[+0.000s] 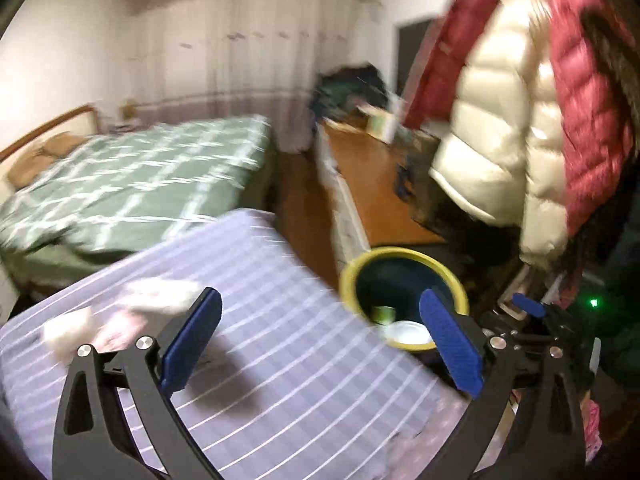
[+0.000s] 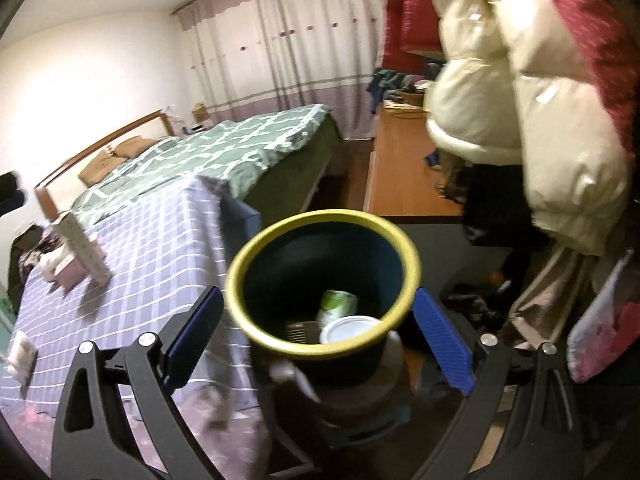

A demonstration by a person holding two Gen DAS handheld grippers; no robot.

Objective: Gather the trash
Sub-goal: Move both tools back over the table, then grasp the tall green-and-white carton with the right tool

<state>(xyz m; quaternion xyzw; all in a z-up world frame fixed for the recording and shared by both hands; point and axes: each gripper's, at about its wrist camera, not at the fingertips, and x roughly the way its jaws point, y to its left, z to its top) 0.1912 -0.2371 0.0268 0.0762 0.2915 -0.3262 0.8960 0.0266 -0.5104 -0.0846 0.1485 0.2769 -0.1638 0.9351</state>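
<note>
Blue-padded right gripper hangs spread and empty, straddling the yellow-rimmed bin at 12 o'clock; a green can and white lid lie inside. Left gripper, likewise spread and empty, hovers above the striped tablecloth. Remaining trash, crumpled tissues, lies at its 10 o'clock. Recommended: centre the pads over one tissue, descend vertically, close fully before lifting.

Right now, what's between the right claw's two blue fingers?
The yellow-rimmed trash bin, seen from above in the right wrist view, with a white lid and green packet inside.
</note>
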